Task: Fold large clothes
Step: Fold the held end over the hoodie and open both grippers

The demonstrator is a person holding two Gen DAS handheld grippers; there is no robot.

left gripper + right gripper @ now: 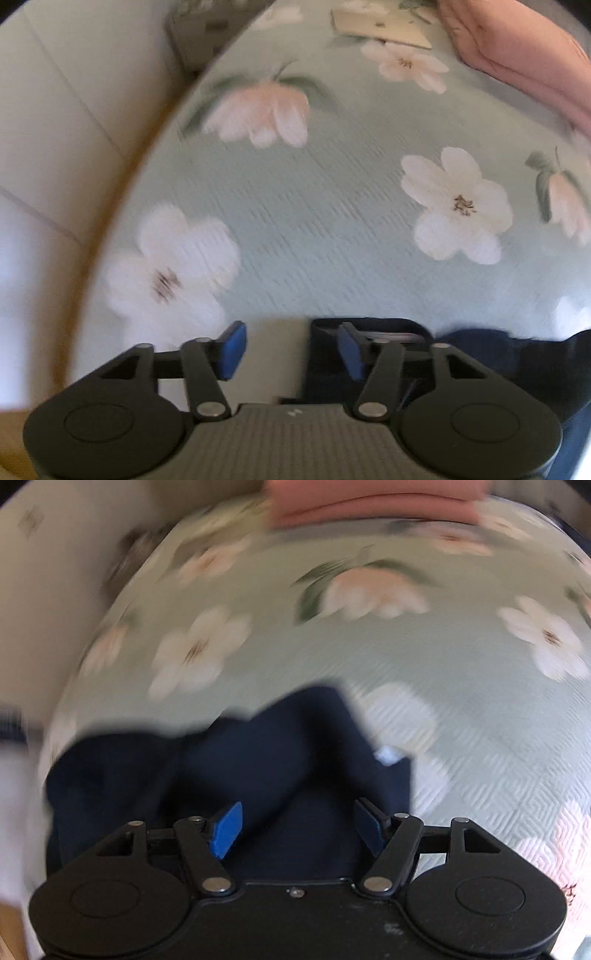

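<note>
The navy garment (229,775) lies rumpled at the near edge of the flowered bed cover (461,709), seemingly just let go. The right gripper (295,829) hangs above it, jaws wide and empty. The left gripper (290,349), jaws apart, holds nothing. Folded pink clothes (373,506) wait at the far edge.

Black linkage arms, silver pivot screws, blue fingers (232,350), ribbed grey housing, round black side discs

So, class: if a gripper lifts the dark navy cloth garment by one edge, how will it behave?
The dark navy cloth garment lies in soft rumpled folds, so it will probably droop limply. It looks light for its spread. On the textured floral bedspread it would likely drag and bunch rather than slide.
</note>
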